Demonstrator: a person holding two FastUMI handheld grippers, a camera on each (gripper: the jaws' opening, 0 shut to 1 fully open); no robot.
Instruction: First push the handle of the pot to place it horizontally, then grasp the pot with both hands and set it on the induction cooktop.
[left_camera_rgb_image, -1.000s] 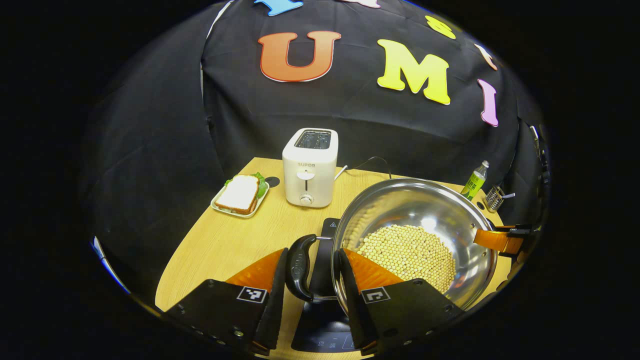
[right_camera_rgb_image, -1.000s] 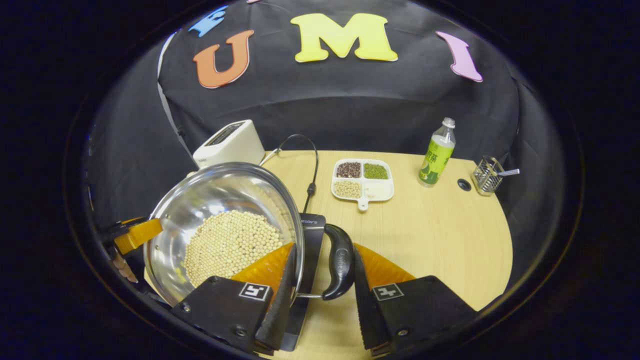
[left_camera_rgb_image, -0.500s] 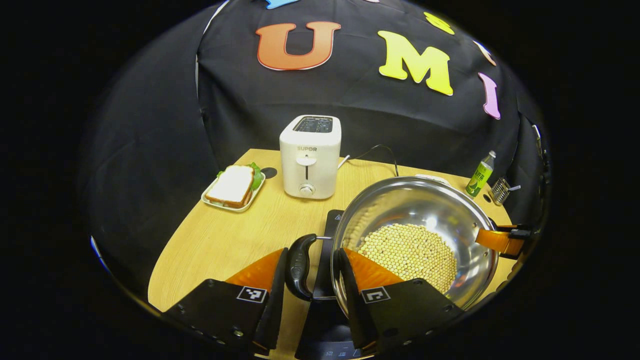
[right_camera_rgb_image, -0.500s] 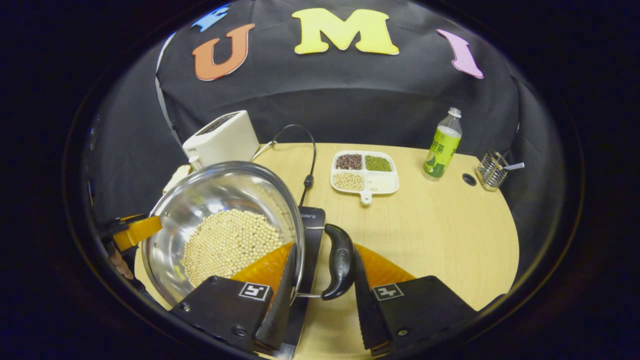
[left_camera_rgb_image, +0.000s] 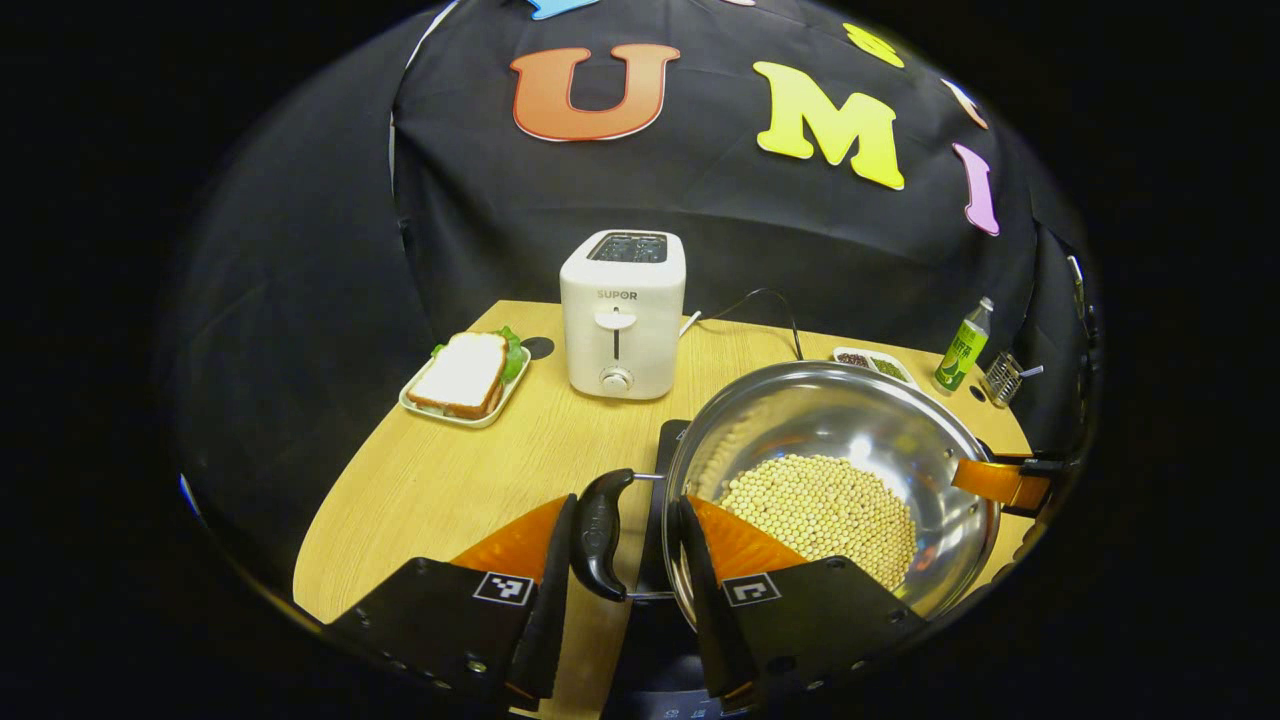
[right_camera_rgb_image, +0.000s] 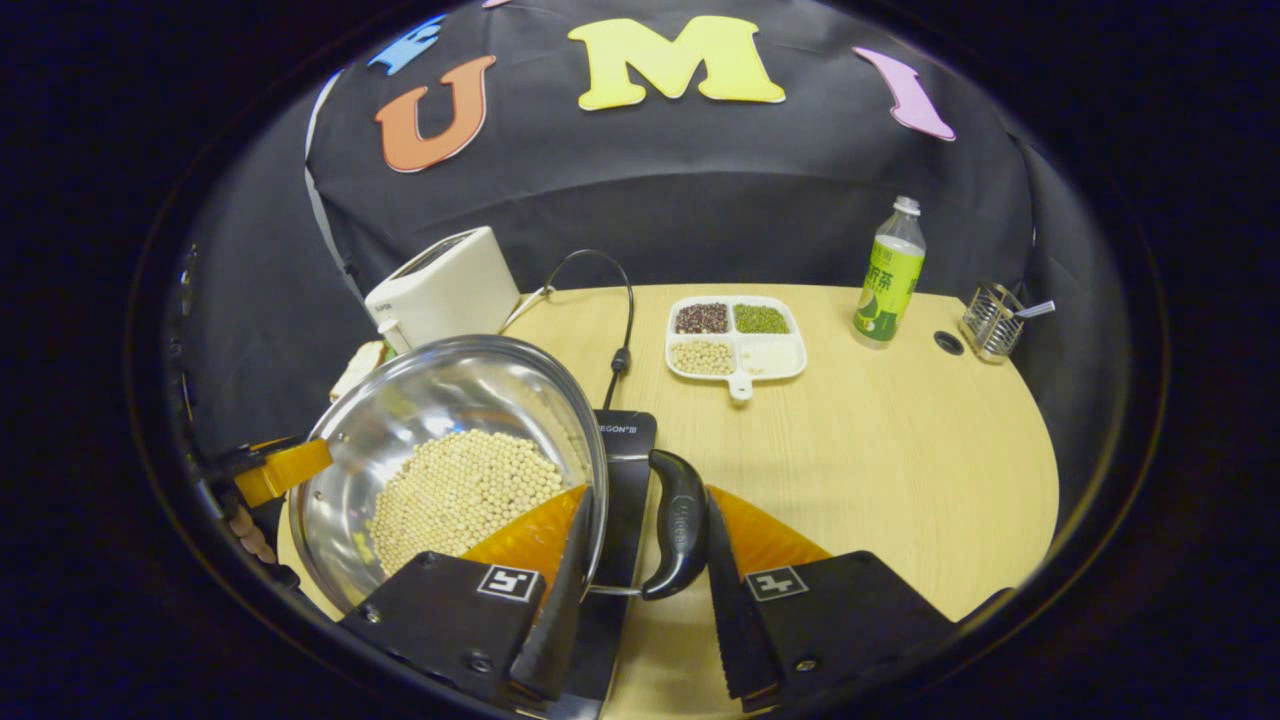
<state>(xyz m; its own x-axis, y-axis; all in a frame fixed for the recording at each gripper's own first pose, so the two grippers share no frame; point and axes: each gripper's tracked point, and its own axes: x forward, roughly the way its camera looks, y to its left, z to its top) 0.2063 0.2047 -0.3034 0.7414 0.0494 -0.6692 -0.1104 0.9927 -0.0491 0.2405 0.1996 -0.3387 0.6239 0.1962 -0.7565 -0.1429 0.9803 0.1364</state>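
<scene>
The pot (left_camera_rgb_image: 860, 420) is a wide steel one with a heap of pale beans (left_camera_rgb_image: 820, 505) in its bottom. It sits between my two grippers, over the black cooktop (right_camera_rgb_image: 625, 470) near the front of the wooden table (left_camera_rgb_image: 450, 480); I cannot tell whether its base rests on the cooktop or hangs just above it. Its two black handles point out to either side. My left gripper (left_camera_rgb_image: 625, 505) has its fingers set narrowly around the left handle (left_camera_rgb_image: 598, 535): the outer finger lies against the handle and the inner one stands at the pot's rim, with a gap between it and the handle, so I cannot tell whether I am truly clamping. My right gripper (right_camera_rgb_image: 648, 498) straddles the right handle (right_camera_rgb_image: 678, 535) the same way, outer finger against the handle, inner finger at the rim, and there too I cannot tell. Behind the pot stands a white toaster (left_camera_rgb_image: 622, 315), with a sandwich on a small plate (left_camera_rgb_image: 462, 375) just to its left. Farther right on the table are a divided dish (right_camera_rgb_image: 735, 340) holding several kinds of beans, an upright green bottle (right_camera_rgb_image: 888, 275), and a small wire holder (right_camera_rgb_image: 988, 320) near the edge.
</scene>
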